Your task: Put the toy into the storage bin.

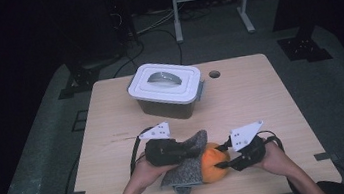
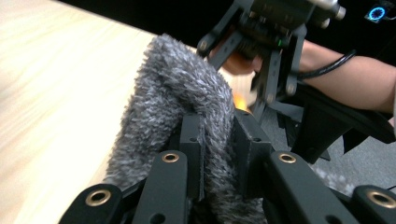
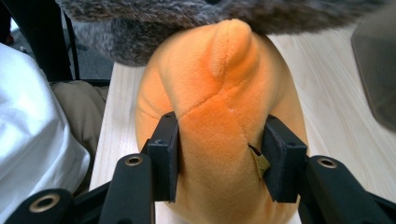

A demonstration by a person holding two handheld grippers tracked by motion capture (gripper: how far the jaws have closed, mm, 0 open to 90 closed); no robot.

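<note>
Orange plush toy (image 1: 212,162) near the middle of the counter's (image 1: 260,95) near edge, partly wrapped by a grey fuzzy cloth (image 1: 189,163) that covers its left flank and top. The left hand-held gripper (image 1: 179,149) comes in from the toy's left and is closed tight on a fold of the cloth; in the left gripper view the fold (image 2: 187,107) stands up between the two jaws, which pinch it flat. The right hand-held gripper (image 1: 226,163) comes in from the toy's right, and its jaws clamp the toy's body on both sides, as the right gripper view shows at the seam (image 3: 219,121). Each tool is thus touching its own thing, and the two face each other across the toy. The toy's long axis runs roughly left to right along the near edge, its rounded nub (image 3: 231,39) pointing away from the right hand-held gripper and under the cloth. The coming move probably turns on this line: cloth and toy should part along it, leftward and rightward. A lidded white box (image 1: 165,85) stands well apart, toward the far edge.
</note>
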